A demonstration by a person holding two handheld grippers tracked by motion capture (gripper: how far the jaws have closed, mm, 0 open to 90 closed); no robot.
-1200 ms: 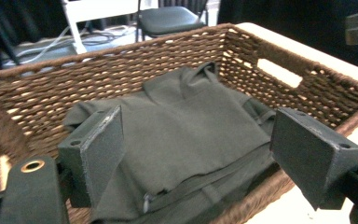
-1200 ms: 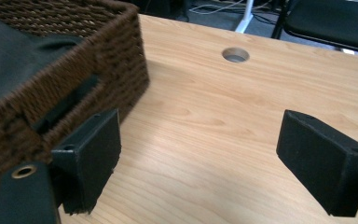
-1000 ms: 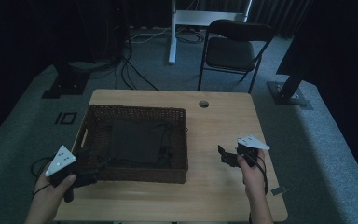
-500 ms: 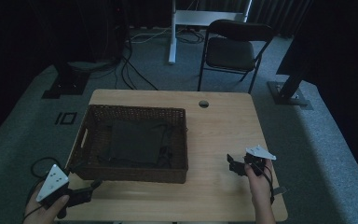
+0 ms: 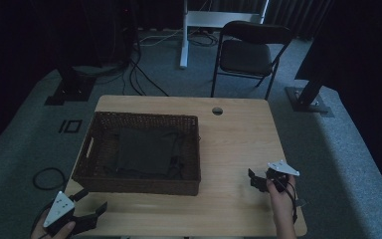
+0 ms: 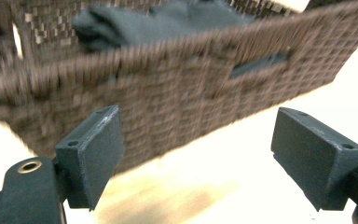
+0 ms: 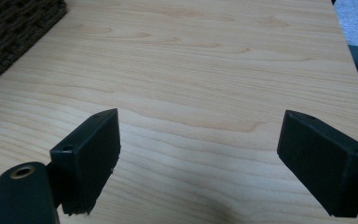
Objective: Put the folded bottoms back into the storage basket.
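Dim recording lab or studio. Grey carpet floor [image 5: 328, 144], black curtains all round the walls. 1 light wooden table [image 5: 238, 139] with a cable hole. Black folding chair [image 5: 248, 52] behind it, plus a white desk frame [image 5: 199, 22]. Loose cables [image 5: 144, 74] trail across the carpet; 2 black stand bases [image 5: 311, 97] flank the table.

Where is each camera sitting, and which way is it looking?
High view: fixed above the person's side, looking forward and down on the wooden table; both hands come in at the bottom, holding the left gripper and right gripper.
Left gripper view: rides on the left gripper, facing the wicker basket with dark cloth inside; its own open jaws show.
Right gripper view: rides on the right gripper, facing bare tabletop; its own open jaws show.
Shared: the basket appears in all three views, its corner at the right gripper view's top left.
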